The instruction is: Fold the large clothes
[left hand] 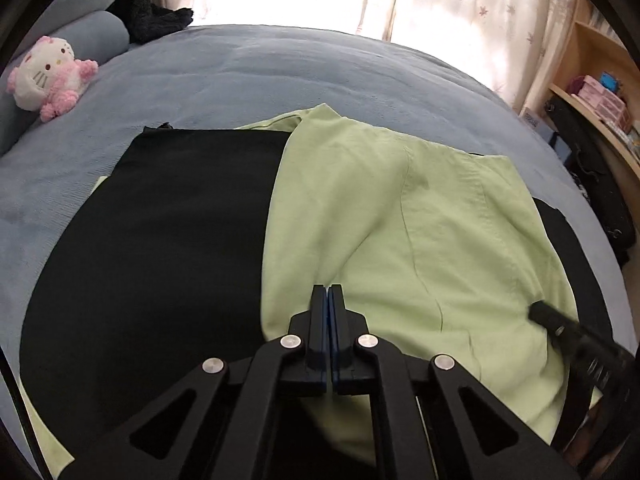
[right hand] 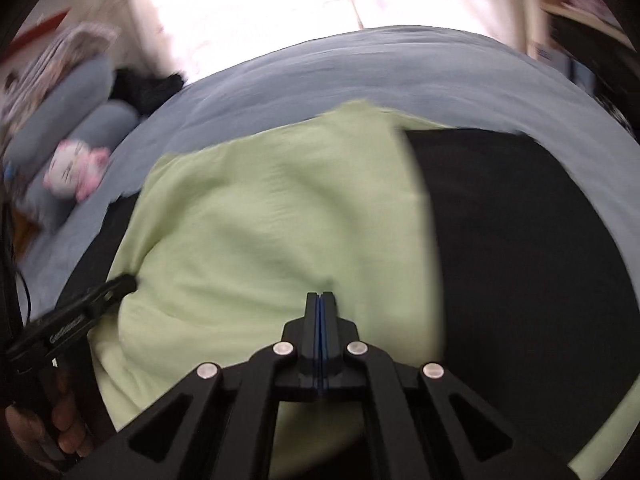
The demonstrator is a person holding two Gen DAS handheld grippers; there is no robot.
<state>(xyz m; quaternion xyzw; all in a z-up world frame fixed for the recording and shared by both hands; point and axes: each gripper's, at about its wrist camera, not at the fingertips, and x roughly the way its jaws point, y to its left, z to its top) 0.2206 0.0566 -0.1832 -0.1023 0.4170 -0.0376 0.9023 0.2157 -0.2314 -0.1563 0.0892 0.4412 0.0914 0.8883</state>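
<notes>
A large garment, light green [left hand: 400, 208] with a black inner side [left hand: 168, 216], lies on the blue bed [left hand: 240, 76]. A green panel is folded over the black part. My left gripper [left hand: 328, 290] is shut on the green cloth's near edge. My right gripper [right hand: 320, 296] is shut on the same green cloth [right hand: 260, 208], with the black part [right hand: 520, 240] to its right. Each gripper shows in the other's view, the right one [left hand: 538, 312] at the cloth's right side, the left one [right hand: 128, 282] at its left side. The right wrist view is motion-blurred.
A pink and white plush toy [left hand: 48, 74] and blue pillows [left hand: 92, 32] lie at the bed's far left, with dark clothing [left hand: 152, 16] behind. A wooden shelf [left hand: 600, 92] with boxes stands at the right. Curtains [left hand: 460, 0] hang beyond the bed.
</notes>
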